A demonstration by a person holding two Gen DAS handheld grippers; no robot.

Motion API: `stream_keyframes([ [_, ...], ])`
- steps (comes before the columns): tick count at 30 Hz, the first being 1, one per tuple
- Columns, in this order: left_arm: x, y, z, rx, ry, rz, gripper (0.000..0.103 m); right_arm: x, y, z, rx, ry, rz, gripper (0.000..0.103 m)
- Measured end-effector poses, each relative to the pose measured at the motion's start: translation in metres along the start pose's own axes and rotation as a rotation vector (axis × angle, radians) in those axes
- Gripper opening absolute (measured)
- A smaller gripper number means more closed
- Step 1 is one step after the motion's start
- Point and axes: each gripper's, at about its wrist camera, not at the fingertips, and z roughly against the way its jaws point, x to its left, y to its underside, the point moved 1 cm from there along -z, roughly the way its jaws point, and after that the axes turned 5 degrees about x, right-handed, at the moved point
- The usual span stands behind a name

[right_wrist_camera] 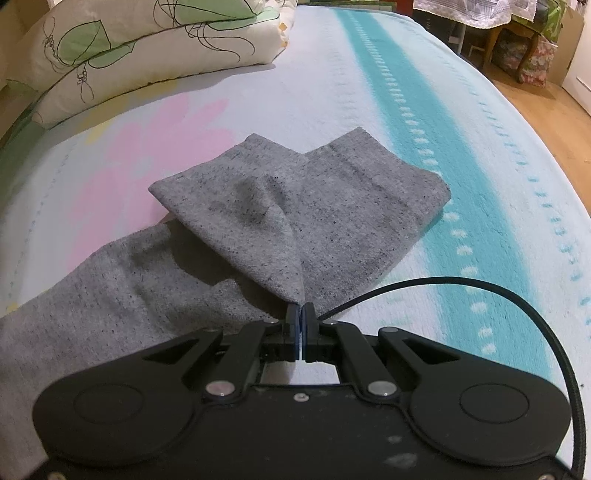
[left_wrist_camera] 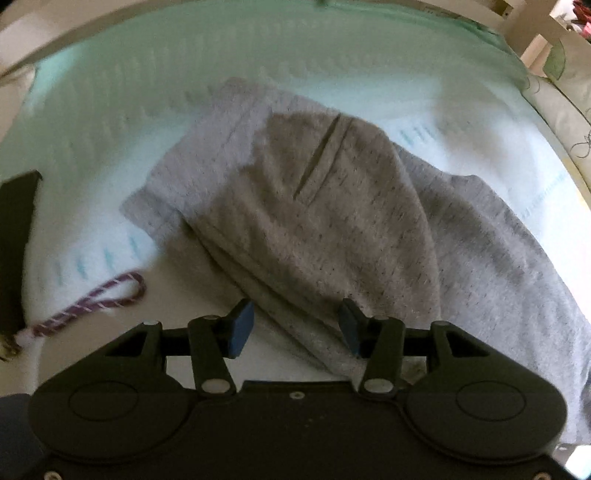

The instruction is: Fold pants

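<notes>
Right gripper (right_wrist_camera: pixel 299 312) pinches the grey knit pants (right_wrist_camera: pixel 295 221); left gripper (left_wrist_camera: pixel 295 325) gapes wide: carry hem far, edges aligned.

Floral pillow (right_wrist_camera: pixel 122 48) on striped blanket (right_wrist_camera: pixel 424 122); maroon cord (left_wrist_camera: pixel 92 302); black cable (right_wrist_camera: pixel 517 306).

- A home bedroom: a wide bed under a soft fleece blanket striped teal and pale blue with pink patches (right_wrist_camera: pixel 369 122).
- At the head of that bed, plump cream pillows printed with green leaves and thin black lines (right_wrist_camera: pixel 122 48).
- Beyond the bed's far side, warm wooden floorboards (right_wrist_camera: pixel 532 99) and a carved wooden table leg (right_wrist_camera: pixel 526 48) under a lace-edged cloth (right_wrist_camera: pixel 476 11).
</notes>
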Motion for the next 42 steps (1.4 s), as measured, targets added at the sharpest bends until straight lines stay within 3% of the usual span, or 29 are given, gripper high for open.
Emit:
stream_keyframes([
  [13, 0.005, -0.023, -0.007, -0.003, 0.097, 0.127, 0.056, 0.005, 0.001, -0.002, 0.005, 0.015, 0.021, 0.001],
  [14, 0.004, -0.025, -0.009, -0.002, 0.094, 0.131, 0.053, 0.005, 0.001, -0.002, 0.005, 0.016, 0.024, 0.001],
  [15, 0.004, -0.026, -0.009, -0.009, 0.086, 0.137, 0.026, 0.005, 0.002, -0.001, 0.003, 0.017, 0.027, 0.001],
  [16, 0.005, -0.026, -0.008, -0.028, 0.062, 0.148, 0.009, 0.006, 0.002, -0.001, 0.001, 0.018, 0.03, 0.001],
  [18, 0.009, -0.024, 0.0, -0.053, 0.061, 0.16, 0.005, 0.006, 0.001, 0.0, -0.003, 0.018, 0.033, 0.001],
  [25, 0.023, -0.005, 0.048, -0.149, 0.028, 0.095, 0.005, 0.001, 0.003, 0.012, -0.019, 0.003, 0.036, 0.001],
  [28, 0.017, 0.0, 0.029, -0.116, -0.024, 0.044, 0.007, 0.0, 0.006, 0.009, -0.007, 0.01, 0.052, 0.001],
  [29, 0.016, 0.001, 0.019, -0.088, -0.053, 0.028, 0.013, 0.0, 0.008, 0.004, 0.007, 0.018, 0.054, 0.001],
  [31, 0.012, 0.004, 0.004, -0.034, -0.095, 0.001, 0.015, 0.001, 0.009, -0.011, 0.06, 0.033, 0.072, 0.003],
  [33, 0.01, 0.012, 0.019, -0.098, -0.107, -0.004, 0.02, 0.003, 0.012, -0.021, 0.129, 0.043, 0.107, 0.006],
  [35, -0.005, 0.025, 0.04, -0.201, -0.135, -0.079, 0.019, -0.003, 0.016, -0.016, 0.123, 0.038, 0.115, 0.008],
  [38, -0.034, 0.036, 0.059, -0.275, -0.101, -0.218, 0.039, -0.019, 0.014, -0.003, 0.118, 0.085, 0.116, 0.013],
  [42, -0.077, 0.042, 0.06, -0.264, -0.016, -0.356, 0.042, -0.057, 0.014, 0.024, 0.107, 0.14, 0.092, 0.014],
])
